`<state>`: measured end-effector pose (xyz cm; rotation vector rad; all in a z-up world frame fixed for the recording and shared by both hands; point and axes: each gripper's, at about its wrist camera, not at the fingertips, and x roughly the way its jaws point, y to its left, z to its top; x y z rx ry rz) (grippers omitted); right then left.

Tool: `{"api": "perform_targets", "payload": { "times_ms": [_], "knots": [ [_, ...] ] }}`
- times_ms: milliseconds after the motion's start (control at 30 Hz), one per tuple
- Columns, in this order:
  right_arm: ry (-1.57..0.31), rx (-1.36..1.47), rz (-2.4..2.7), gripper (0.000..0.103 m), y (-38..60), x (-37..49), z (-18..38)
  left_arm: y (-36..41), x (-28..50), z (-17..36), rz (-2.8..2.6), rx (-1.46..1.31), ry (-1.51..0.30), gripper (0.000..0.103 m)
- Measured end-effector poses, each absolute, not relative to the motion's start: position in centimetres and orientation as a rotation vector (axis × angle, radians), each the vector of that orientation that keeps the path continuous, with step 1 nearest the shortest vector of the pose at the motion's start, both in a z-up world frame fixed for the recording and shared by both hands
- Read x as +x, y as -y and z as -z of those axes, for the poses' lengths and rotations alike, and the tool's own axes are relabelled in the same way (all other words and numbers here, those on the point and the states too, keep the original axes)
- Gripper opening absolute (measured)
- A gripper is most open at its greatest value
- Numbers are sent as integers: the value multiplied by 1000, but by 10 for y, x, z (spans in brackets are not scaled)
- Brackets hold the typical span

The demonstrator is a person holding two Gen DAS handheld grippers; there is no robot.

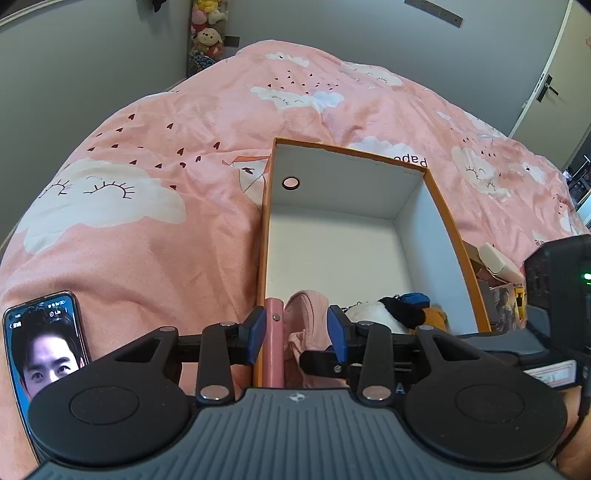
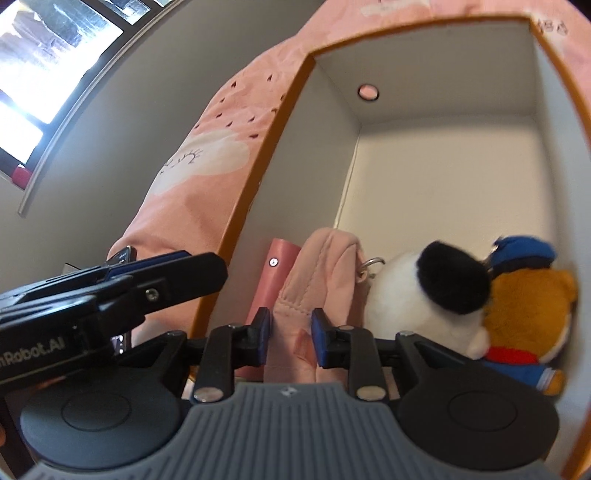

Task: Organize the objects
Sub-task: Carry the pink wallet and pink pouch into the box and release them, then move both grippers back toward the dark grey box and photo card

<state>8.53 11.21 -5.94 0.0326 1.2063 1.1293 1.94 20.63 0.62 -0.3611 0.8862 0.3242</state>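
Left gripper (image 1: 295,334) low over the near end of the box (image 1: 439,206), jaws spread, one blue pad (image 1: 256,334) outside the box's left wall, the other inside; pink case and part of the pink pouch between the pads, contact not clear, so grip cannot be told. Right gripper (image 2: 291,338) just inside the box's near end, pads (image 2: 320,341) pressed against the lower fold of the pink pouch (image 2: 321,280), clamped on it. Pink case (image 2: 275,280) upright against the left wall at the near-left corner, small metal stud on its face, touching the pouch's left side. Pouch with a metal ring (image 2: 373,264) at its upper right edge. White plush with black ear (image 2: 424,291) beside the pouch, toward the middle of the near end. Orange plush with blue cap and red scarf (image 2: 528,306) in the near-right corner, pressed to the right wall and touching the white plush. Far half of the box floor bare white; round hole (image 1: 290,183) in the far end wall, near its left corner. Box orange outside, white inside, resting on a pink bedspread (image 1: 166,155) printed with clouds and small hearts. Phone (image 1: 40,343) face-up at the bedspread's near-left edge, screen lit. Grey wall beyond the bed, stuffed toys (image 1: 208,33) hanging in the far corner, door (image 1: 554,81) at far right. Window (image 2: 48,62) bright at upper left in the right wrist view.
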Motion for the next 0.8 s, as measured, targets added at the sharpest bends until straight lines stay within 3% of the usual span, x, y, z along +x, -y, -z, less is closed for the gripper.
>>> {"api": "perform_targets", "payload": {
  "times_ms": [433,800],
  "knots": [
    [-986,-58,-1019,38,-75,76,18,-187,22,-21,-320,-329,-864,47],
    [-761,42,-882,47,-6,91,-28,-141,43,-28,-222,-221,-876,47]
  ]
}}
